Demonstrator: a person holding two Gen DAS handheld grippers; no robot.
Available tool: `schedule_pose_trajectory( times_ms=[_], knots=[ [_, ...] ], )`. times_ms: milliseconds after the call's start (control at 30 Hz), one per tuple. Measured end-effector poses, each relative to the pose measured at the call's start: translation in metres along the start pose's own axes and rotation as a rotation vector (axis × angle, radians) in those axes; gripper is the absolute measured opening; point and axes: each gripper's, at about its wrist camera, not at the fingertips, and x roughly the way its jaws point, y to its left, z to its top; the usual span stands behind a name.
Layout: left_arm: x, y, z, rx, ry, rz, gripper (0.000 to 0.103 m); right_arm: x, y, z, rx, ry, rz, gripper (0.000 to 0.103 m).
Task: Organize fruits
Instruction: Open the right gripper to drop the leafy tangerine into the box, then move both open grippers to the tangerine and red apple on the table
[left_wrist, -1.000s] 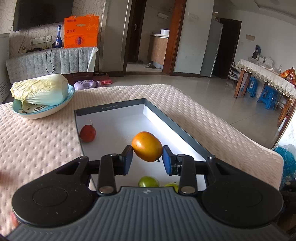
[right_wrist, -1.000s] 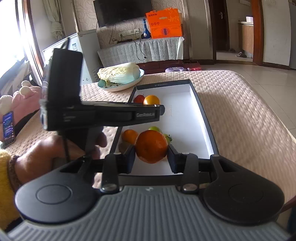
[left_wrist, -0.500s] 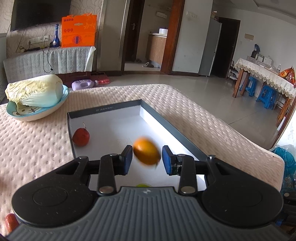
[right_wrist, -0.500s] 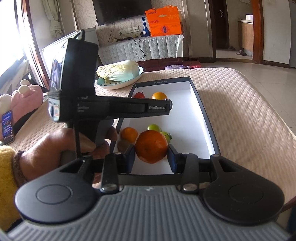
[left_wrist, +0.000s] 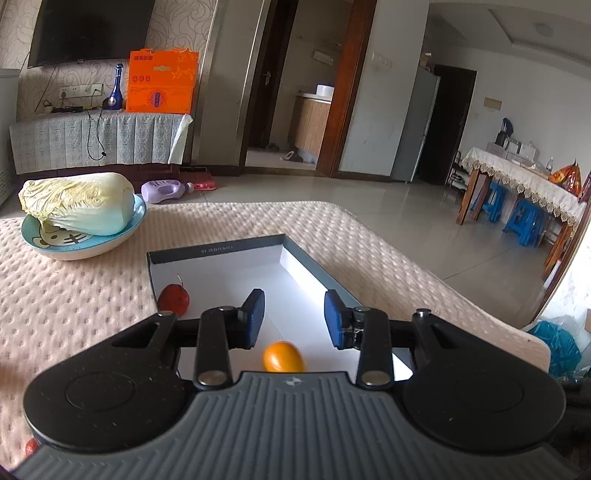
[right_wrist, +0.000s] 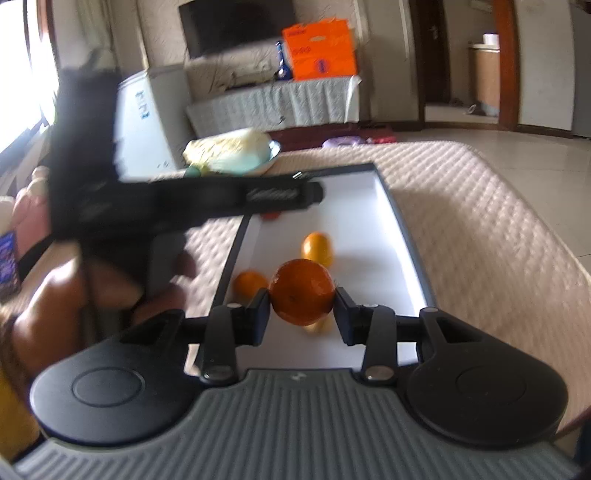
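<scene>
Holding oranges (left_wrist: 283, 356) – box (left_wrist: 221, 249); left jaws apart, right jaws clamping tangerine (right_wrist: 302, 296).

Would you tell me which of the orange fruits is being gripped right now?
The big orange, clamped by the right gripper; the two smaller ones lie loose in the box.

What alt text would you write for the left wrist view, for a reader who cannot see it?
The left hand-held gripper hangs open and empty above a white-lined box; a yellow-orange fruit lies on the box floor below its pads. A small red fruit rests by the box's left wall, and a cabbage fills a blue bowl behind.
</scene>
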Motion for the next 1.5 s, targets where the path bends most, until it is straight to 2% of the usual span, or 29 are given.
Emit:
schedule_pose_trajectory(
  times_ms=[167, 333, 433, 500, 533, 567, 800, 1033, 1100, 1167, 1233, 1367, 1433, 1500],
  knots=[
    [-0.012, 0.004, 0.001, -0.019, -0.017, 0.019, 0.042, 0.007, -0.005, 0.013, 0.030, -0.063, -0.034, 0.040],
    [-0.028, 0.010, -0.001, -0.011, -0.018, 0.034, 0.042, 0.023, -0.012, 0.021, 0.058, -0.067, -0.098, 0.041],
    [-0.040, 0.016, -0.002, -0.012, -0.023, 0.049, 0.049, 0.033, -0.018, 0.024, 0.080, -0.078, -0.141, 0.042],
    [-0.047, 0.019, -0.002, -0.009, -0.025, 0.061, 0.049, 0.036, -0.023, 0.025, 0.115, -0.089, -0.137, 0.047],
    [-0.052, 0.021, -0.002, -0.008, -0.028, 0.063, 0.049, 0.037, -0.024, 0.025, 0.127, -0.100, -0.128, 0.055],
    [-0.057, 0.022, -0.002, -0.006, -0.031, 0.069, 0.049, 0.036, -0.024, 0.025, 0.133, -0.118, -0.126, 0.058],
    [-0.095, 0.039, -0.005, -0.033, -0.043, 0.118, 0.049, 0.033, -0.018, 0.027, 0.182, -0.191, -0.102, 0.058],
    [-0.133, 0.053, -0.012, -0.046, -0.038, 0.208, 0.052, 0.022, 0.008, 0.022, 0.203, -0.279, -0.109, 0.058],
    [-0.144, 0.058, -0.014, -0.053, -0.036, 0.228, 0.053, 0.017, 0.018, 0.020, 0.196, -0.315, -0.109, 0.059],
    [-0.158, 0.064, -0.017, -0.057, -0.037, 0.246, 0.054, 0.014, 0.027, 0.018, 0.176, -0.344, -0.110, 0.070],
    [-0.171, 0.070, -0.019, -0.059, -0.038, 0.263, 0.055, 0.010, 0.037, 0.016, 0.140, -0.377, -0.113, 0.074],
    [-0.192, 0.079, -0.025, -0.059, -0.037, 0.298, 0.057, 0.004, 0.057, 0.015, 0.045, -0.381, -0.124, 0.074],
    [-0.201, 0.083, -0.026, -0.054, -0.038, 0.321, 0.057, -0.003, 0.062, 0.014, 0.021, -0.403, -0.090, 0.074],
    [-0.209, 0.089, -0.029, -0.046, -0.038, 0.347, 0.057, -0.013, 0.069, 0.013, -0.011, -0.446, -0.060, 0.080]
  ],
)
